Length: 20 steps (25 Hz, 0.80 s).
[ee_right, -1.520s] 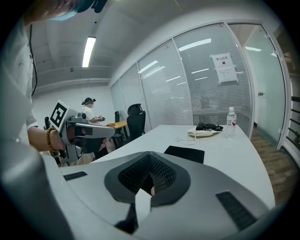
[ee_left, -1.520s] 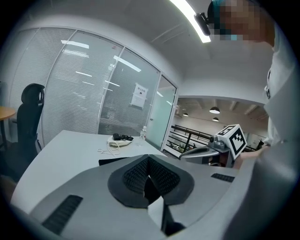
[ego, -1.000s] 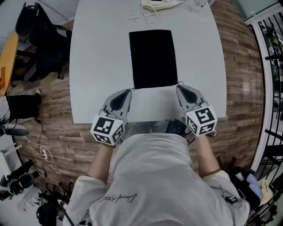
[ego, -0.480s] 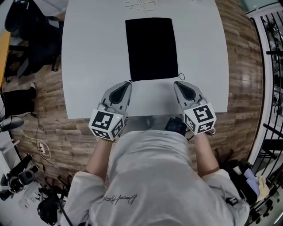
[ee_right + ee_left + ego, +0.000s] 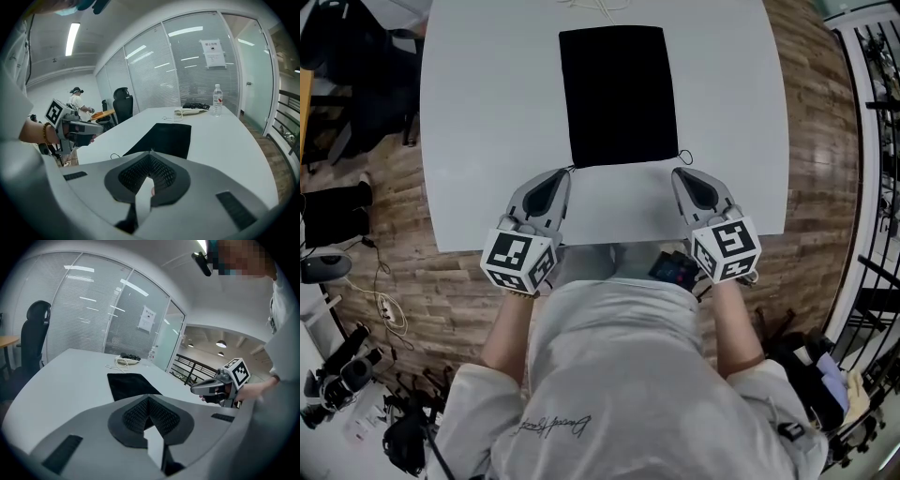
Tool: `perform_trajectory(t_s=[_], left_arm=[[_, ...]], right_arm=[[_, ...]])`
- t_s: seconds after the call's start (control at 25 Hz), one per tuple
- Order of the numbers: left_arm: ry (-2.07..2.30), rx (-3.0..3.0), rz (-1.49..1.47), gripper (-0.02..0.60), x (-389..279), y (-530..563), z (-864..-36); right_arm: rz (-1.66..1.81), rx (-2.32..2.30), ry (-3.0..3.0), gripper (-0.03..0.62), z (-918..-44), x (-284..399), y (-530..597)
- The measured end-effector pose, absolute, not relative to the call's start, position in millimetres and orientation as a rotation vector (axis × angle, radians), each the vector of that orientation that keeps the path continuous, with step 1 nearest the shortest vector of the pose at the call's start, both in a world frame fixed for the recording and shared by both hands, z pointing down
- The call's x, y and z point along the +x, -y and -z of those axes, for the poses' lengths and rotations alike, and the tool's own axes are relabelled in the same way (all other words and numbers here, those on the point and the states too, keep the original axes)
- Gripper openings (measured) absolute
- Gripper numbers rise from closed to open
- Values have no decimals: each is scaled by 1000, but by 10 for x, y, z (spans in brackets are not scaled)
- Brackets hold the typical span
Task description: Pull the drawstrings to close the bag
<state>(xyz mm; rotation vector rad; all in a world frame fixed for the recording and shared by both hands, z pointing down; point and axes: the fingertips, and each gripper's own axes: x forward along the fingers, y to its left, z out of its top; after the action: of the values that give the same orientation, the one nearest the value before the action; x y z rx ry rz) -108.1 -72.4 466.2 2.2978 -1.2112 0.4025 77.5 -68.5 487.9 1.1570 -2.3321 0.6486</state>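
A flat black bag (image 5: 619, 94) lies on the white table (image 5: 487, 141), its near edge toward me. A thin drawstring loop (image 5: 684, 156) pokes out at its near right corner, and another cord (image 5: 114, 155) lies by the near left corner. My left gripper (image 5: 561, 175) hovers just off the bag's near left corner, jaws shut with nothing seen between them. My right gripper (image 5: 679, 174) sits just off the near right corner, also shut and empty. The bag (image 5: 131, 385) lies just ahead of the tips in the left gripper view, as the bag (image 5: 166, 138) does in the right gripper view.
A coil of white cord (image 5: 190, 111) and a water bottle (image 5: 216, 105) stand at the table's far end. An office chair (image 5: 35, 333) is off the left side, a metal railing (image 5: 872, 112) off the right. The table's near edge (image 5: 609, 246) is just under my wrists.
Both grippers have sunk a little toward the table beside the bag's near corners. The head view has shifted, so the bag sits higher in the picture.
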Motion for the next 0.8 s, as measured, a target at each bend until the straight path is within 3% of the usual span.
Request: perform_trajectory(t_s=[0.8], left_arm=[[1277,2170,-676,11,-1422,601,-5336]], right_arm=[[-559,1169,2146,21,-5390,1209,673]])
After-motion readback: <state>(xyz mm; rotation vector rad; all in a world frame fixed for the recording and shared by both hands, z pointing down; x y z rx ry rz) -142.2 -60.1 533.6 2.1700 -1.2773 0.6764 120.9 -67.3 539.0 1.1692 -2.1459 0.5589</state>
